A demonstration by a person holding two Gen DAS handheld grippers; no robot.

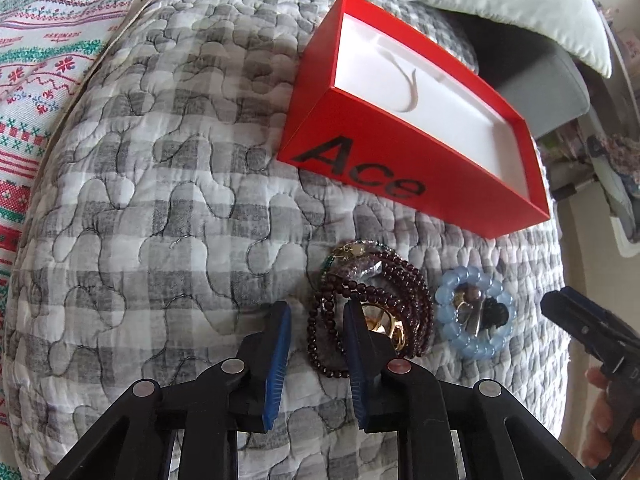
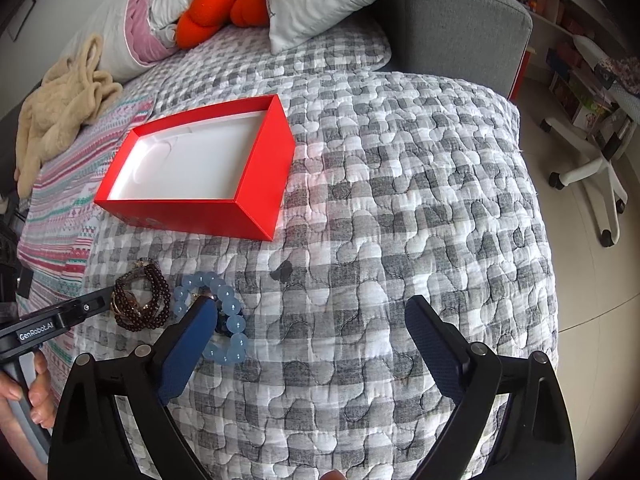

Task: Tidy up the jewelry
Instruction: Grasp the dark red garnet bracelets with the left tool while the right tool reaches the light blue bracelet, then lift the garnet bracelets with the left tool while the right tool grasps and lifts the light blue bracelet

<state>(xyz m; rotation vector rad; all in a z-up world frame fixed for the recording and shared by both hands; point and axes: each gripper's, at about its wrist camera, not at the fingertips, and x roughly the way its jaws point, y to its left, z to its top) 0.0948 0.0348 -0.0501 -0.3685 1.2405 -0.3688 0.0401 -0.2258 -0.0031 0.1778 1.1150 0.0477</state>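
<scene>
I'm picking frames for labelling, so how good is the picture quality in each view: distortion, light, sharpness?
Left wrist view: strong fisheye bending of the red box; soft, even daylight; dark red bead bracelet sharp, left hand-held gripper open. Right wrist view: dark corners, quilt bulges like a dome; pale blue bead bracelet clear, right hand-held gripper open.

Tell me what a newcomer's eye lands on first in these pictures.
The open red box, white inside, sits on the grey checked quilt. Nearer the camera lie a dark beaded bracelet pile and, to its right, a pale blue bead bracelet. The left gripper hangs open at the dark beads; the right gripper is open too.
</scene>
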